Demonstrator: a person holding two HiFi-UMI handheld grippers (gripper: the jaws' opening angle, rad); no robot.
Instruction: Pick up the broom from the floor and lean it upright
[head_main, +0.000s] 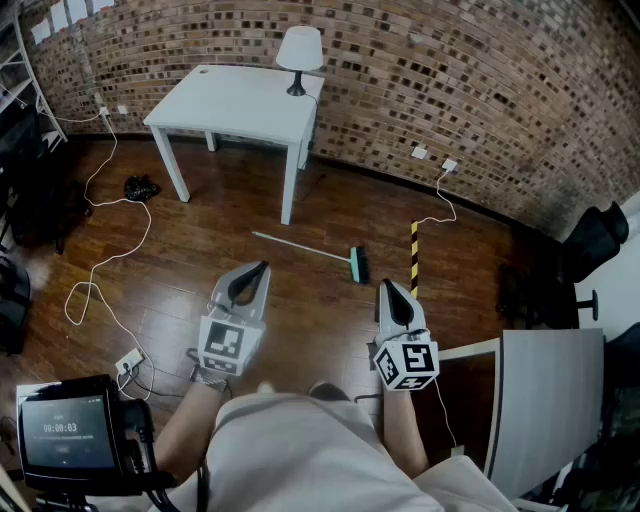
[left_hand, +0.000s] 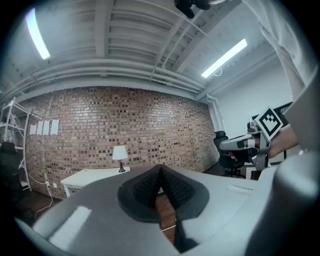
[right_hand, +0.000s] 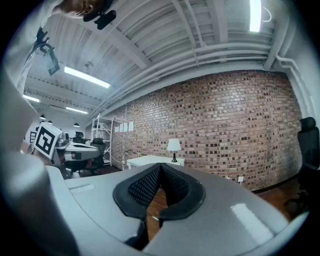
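Broom (head_main: 305, 247) lies on the floor (head_main: 200, 300) ahead of both claws, not touching them. Its stick runs crosswise, with the brush end nearer the right claw (head_main: 389, 287). That claw and the left claw (head_main: 262, 268) are both closed and empty.

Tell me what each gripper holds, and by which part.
Nothing is held. The left gripper and right gripper are both shut and empty; the broom lies on the floor ahead, untouched.

Broom (head_main: 305, 247) flat on floor (head_main: 230, 200), head seemingly teal.
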